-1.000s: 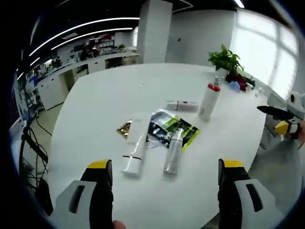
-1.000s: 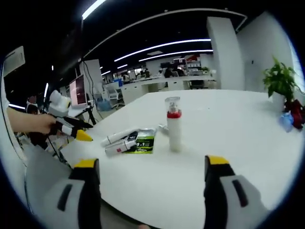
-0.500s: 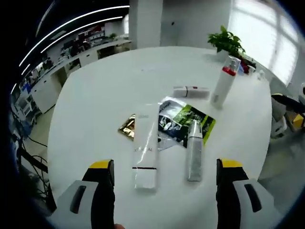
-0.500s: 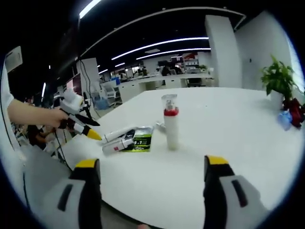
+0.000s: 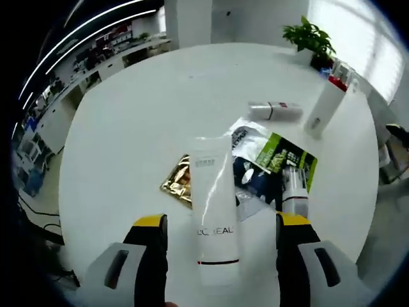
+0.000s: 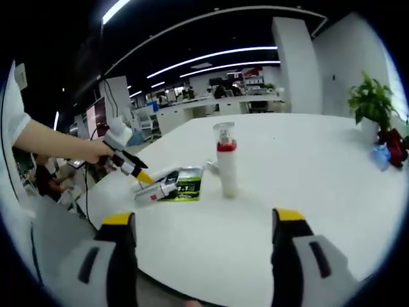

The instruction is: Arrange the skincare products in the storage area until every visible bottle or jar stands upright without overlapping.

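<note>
One soft, light tube (image 5: 215, 217) lies on the desk (image 5: 121, 128) between my wide-open, empty left gripper (image 5: 220, 225); I'd grip mid-body

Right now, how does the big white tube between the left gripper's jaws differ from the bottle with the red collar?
The white tube lies flat on the table, partly over a gold sachet; the red-collared bottle stands upright, apart from the pile. The tube is flat and carries dark lettering; the bottle is round with a clear cap. The tube sits between the open left gripper jaws; the bottle stands ahead of the right gripper. Both bodies are white.
</note>
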Available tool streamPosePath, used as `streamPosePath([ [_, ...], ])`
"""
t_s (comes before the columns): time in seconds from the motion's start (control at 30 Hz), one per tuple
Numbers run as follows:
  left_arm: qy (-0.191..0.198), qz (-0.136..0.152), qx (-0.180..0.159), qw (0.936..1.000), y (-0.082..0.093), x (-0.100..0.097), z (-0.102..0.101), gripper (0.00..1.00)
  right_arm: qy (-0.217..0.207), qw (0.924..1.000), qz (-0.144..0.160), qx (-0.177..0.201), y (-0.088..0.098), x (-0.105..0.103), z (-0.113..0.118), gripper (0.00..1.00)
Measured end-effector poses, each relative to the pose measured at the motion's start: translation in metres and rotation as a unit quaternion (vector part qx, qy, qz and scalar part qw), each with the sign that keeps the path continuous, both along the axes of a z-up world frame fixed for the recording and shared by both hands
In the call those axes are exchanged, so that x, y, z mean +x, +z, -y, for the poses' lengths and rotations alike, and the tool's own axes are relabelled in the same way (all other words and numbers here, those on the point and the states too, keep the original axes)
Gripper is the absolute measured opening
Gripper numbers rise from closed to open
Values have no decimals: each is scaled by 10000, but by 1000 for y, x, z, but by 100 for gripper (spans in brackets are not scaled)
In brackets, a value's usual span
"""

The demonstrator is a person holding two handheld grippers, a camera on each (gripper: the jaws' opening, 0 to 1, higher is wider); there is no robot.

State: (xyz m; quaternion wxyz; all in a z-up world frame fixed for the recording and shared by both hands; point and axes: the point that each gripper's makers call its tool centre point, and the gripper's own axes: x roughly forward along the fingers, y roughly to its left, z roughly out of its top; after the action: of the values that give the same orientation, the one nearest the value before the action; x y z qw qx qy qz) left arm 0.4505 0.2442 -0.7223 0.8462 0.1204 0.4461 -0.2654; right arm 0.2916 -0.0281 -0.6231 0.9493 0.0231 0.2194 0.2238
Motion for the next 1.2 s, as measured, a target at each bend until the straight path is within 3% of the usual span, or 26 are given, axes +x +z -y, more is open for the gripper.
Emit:
streamPosePath([
  [0.47,115,-490,196,9985,-16,25,4,47,-156,9998,-78,44,-3,3,6,86],
  [0.8,-25,-594,459,9972,-23,29,8,36,-182,9998,-100,53,-4,3,7,84],
  [1.2,235,-590,320,9975,-21,28,4,31,-199,9997,-93,72,-4,3,7,83],
])
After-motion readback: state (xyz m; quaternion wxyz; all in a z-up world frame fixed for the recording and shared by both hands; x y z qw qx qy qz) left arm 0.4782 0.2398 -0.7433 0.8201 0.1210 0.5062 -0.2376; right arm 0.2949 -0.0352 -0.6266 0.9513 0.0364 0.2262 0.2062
